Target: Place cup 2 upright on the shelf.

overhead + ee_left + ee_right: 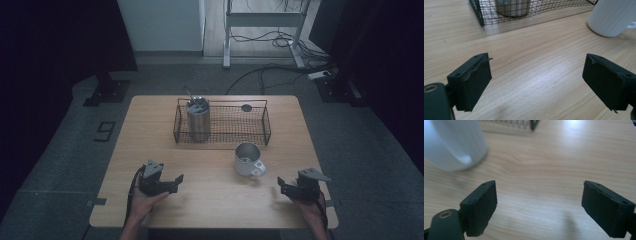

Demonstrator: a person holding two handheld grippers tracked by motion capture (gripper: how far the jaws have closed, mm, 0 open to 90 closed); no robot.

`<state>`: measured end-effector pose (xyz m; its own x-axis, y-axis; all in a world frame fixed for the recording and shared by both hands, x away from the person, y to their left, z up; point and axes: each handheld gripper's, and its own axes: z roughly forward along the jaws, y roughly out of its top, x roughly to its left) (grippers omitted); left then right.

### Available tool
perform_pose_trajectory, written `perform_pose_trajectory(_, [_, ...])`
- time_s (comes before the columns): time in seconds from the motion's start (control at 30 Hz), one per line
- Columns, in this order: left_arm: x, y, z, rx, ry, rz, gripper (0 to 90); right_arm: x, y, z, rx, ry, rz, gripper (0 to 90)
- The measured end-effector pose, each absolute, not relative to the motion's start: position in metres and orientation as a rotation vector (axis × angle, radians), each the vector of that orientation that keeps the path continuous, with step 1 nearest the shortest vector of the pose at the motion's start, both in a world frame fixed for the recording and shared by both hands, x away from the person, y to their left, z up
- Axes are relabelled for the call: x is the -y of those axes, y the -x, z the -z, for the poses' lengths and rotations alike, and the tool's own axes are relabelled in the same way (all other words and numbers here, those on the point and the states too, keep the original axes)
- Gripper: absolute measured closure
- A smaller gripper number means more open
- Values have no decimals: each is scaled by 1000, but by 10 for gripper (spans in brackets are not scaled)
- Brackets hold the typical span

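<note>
- Broadly, the surface (150,130) carries everything: a wire basket (222,122) toward the far edge, a white mug (247,160) standing in front of the basket's right half, and both hands low at the near edge.
- Inside the basket's left end a steel tumbler (198,120) stands upright with utensils poking from its top; a small dark round thing (246,107) lies near the basket's far right.
- The mug is the nearest thing to either tool, so it looks like the piece to pick up; it is upright, its handle turned toward the near right.
- The right tongs (284,186) sit released, jaws wide apart over bare wood, with the mug up and to the left in the right gripper view (454,142).
- The left tongs (176,181) are likewise released and hold nothing; the mug (611,16) shows at the upper right of the left gripper view.
- To do it well, I would bring the right tongs in level, straddle the mug's wall or handle squarely, and close gently, since a smooth round mug may slip or tip if pinched off-centre.
</note>
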<state>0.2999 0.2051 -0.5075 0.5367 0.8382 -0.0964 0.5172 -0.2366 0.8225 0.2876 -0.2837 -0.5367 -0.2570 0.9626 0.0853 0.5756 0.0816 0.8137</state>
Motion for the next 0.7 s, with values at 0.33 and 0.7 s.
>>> perform_pose_trajectory(0.33, [-203,-298,507,-1091,-1911,-461,84,267,-284,520,-1902,-1443,-1215,129])
perform_pose_trajectory(0.7, [-201,-295,506,-1085,-1915,-455,84,245,-286,505,-1933,-1380,-1272,124])
